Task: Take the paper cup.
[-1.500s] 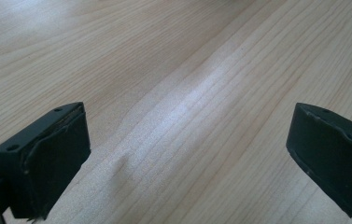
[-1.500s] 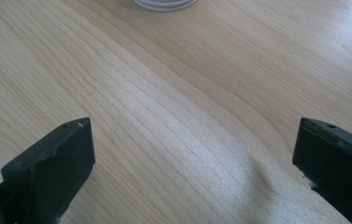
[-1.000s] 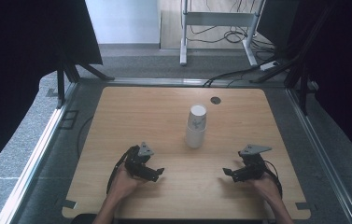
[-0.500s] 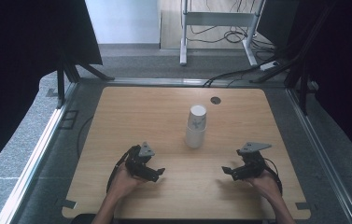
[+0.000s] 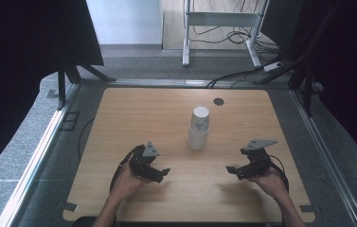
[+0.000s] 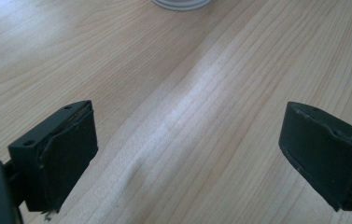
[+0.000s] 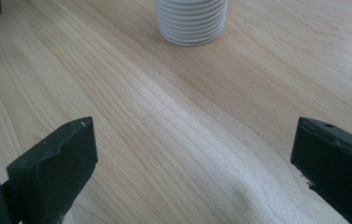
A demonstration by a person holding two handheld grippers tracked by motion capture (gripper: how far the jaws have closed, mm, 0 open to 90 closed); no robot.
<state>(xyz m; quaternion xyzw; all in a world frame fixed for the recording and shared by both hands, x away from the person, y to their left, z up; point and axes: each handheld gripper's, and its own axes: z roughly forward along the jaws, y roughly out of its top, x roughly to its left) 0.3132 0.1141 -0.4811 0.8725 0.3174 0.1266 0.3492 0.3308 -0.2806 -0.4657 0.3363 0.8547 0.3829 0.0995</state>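
A stack of white paper cups (image 5: 198, 128) stands upside down in the middle of the wooden table (image 5: 133, 109). My left gripper (image 5: 160, 174) rests low over the table's near left, pointing toward the stack. Its jaws have just been closing a little, still stand open, and only bare wood lies between them in the left gripper view (image 6: 187, 154), where the stack's rim (image 6: 180, 3) shows at the top edge. My right gripper (image 5: 231, 170) sits at the near right, open (image 7: 192, 172), with nothing between its jaws. The ribbed stack (image 7: 191, 21) is ahead of it.
A dark round hole (image 5: 218, 101) sits in the tabletop near its far edge. Beyond the table stand a metal frame (image 5: 185, 33) and floor cables (image 5: 233, 35). Black curtains hang at both sides. Bare wood surrounds the stack.
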